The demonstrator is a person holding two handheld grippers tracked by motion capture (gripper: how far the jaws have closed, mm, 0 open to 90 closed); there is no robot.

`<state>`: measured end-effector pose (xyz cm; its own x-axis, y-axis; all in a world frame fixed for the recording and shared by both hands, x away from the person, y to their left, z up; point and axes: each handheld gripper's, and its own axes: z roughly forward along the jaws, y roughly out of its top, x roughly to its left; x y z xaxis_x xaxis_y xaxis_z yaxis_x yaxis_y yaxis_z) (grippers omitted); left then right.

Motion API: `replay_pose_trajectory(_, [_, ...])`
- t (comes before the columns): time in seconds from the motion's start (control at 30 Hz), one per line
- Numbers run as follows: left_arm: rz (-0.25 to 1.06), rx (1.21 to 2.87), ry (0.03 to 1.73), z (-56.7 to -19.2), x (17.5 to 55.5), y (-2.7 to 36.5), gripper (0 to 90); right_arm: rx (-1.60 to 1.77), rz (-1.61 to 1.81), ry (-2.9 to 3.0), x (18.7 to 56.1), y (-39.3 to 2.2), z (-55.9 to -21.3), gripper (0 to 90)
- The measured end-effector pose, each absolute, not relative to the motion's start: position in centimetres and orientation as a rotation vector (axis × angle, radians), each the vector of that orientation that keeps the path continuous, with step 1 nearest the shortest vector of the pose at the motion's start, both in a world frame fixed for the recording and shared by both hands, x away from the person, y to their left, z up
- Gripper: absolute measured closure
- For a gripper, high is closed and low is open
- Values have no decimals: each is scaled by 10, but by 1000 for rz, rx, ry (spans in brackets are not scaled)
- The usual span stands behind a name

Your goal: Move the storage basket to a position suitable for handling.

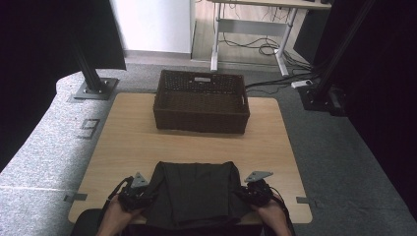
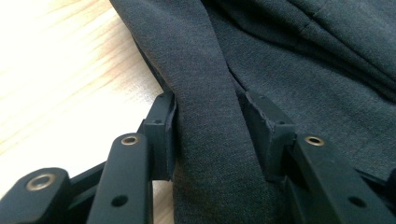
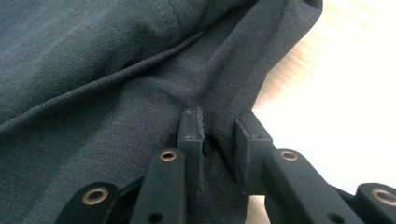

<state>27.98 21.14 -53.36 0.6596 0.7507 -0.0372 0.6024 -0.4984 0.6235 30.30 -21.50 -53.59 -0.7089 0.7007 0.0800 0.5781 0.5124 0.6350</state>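
Left tongs [image 2: 210, 135] clamped on a thick fold of dark garment [image 1: 194, 194]; right tongs [image 3: 219, 140] pinching its opposite edge. Between both, cloth spread flat on tabletop [image 1: 128, 142]. Well beyond, centred: woven basket [image 1: 200, 101].

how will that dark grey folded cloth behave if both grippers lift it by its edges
The dark grey folded fabric garment will probably sag between the left gripper and right gripper, since it already creases. It looks light. Its layers may unfold.
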Motion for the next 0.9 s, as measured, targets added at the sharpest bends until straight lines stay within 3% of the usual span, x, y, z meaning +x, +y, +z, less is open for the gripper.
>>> replay_pose_trajectory(0.23, [284,2280,1040,-532,281,212,556,1092,964,2577,299,-216,-535,727])
replay_pose_trajectory(0.3, [274,2306,1045,-530,285,212,494,1106,966,2592,301,-217,-534,670])
replay_pose_trajectory(0.33, [294,2325,1046,-528,290,212,388,1115,953,2588,302,-218,-532,605])
replay_pose_trajectory(0.4, [307,2327,1042,-525,293,213,336,1118,961,2579,304,-220,-530,574])
replay_pose_trajectory(0.43, [312,2321,1035,-523,297,214,306,1139,987,2552,307,-224,-526,517])
replay_pose_trajectory(0.53, [306,2291,1033,-512,311,216,277,1137,998,2520,311,-227,-521,457])
replay_pose_trajectory(0.67, [294,2246,1041,-498,335,218,220,1172,1012,2425,324,-233,-511,305])
replay_pose_trajectory(0.9, [334,2210,1060,-481,373,216,153,1221,1014,2366,345,-238,-510,210])
